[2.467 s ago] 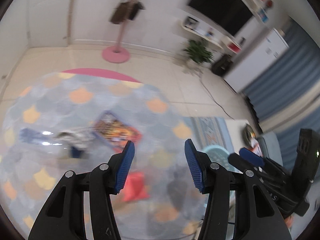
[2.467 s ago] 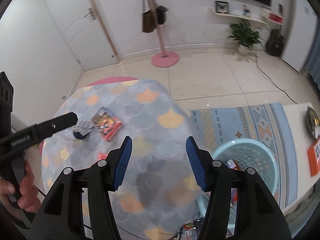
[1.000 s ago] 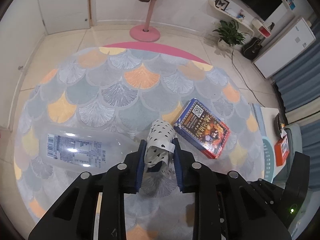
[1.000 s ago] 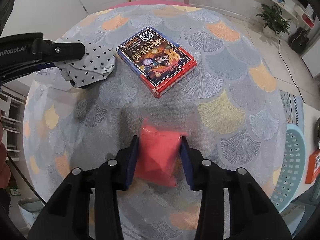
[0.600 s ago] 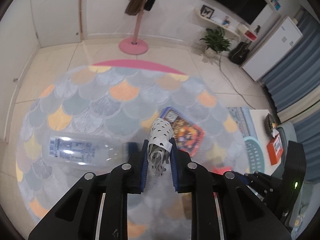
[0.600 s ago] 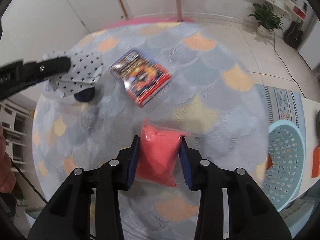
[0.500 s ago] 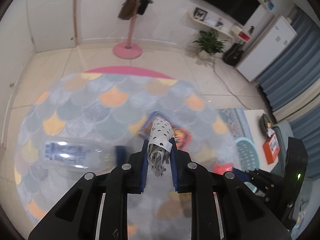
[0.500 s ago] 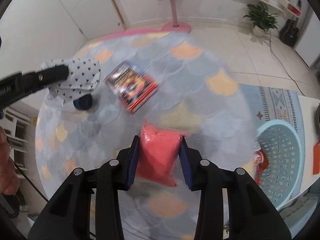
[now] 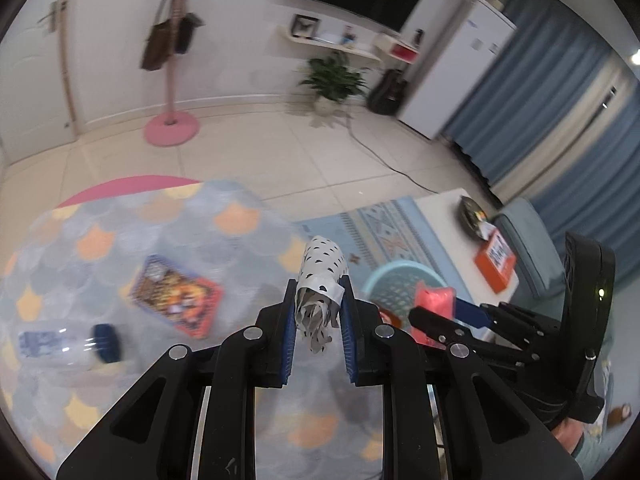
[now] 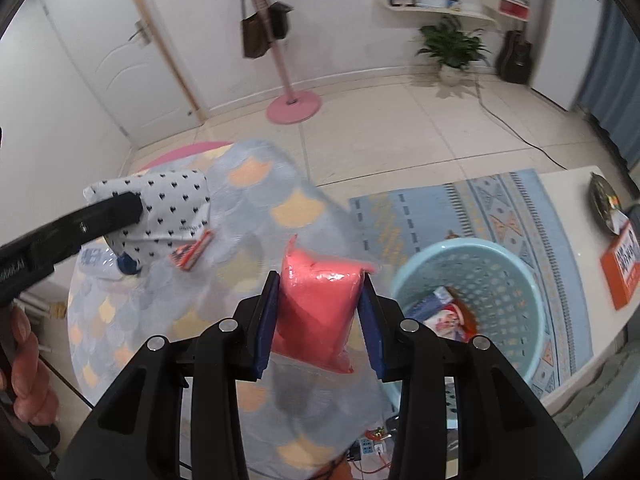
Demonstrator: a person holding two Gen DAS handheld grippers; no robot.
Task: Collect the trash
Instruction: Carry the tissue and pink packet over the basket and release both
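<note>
Right wrist view, nearest first: our right gripper (image 10: 320, 316) has its fingers clamped on the red packet (image 10: 318, 312), held by both flat sides; it looks soft and light, bulging between the pads, so we judge a mid-body pinch safest. Left wrist view: left gripper (image 9: 318, 322) fingers are clenched on the spotted wrapper (image 9: 322, 280), thin crumpled paper, nearly weightless. Beyond, on the tabletop (image 9: 120, 248), lie a clear bottle (image 9: 66, 346), likely slick, and a book (image 9: 176, 294). Farther off, the blue basket (image 10: 516, 280) waits on the floor.
</note>
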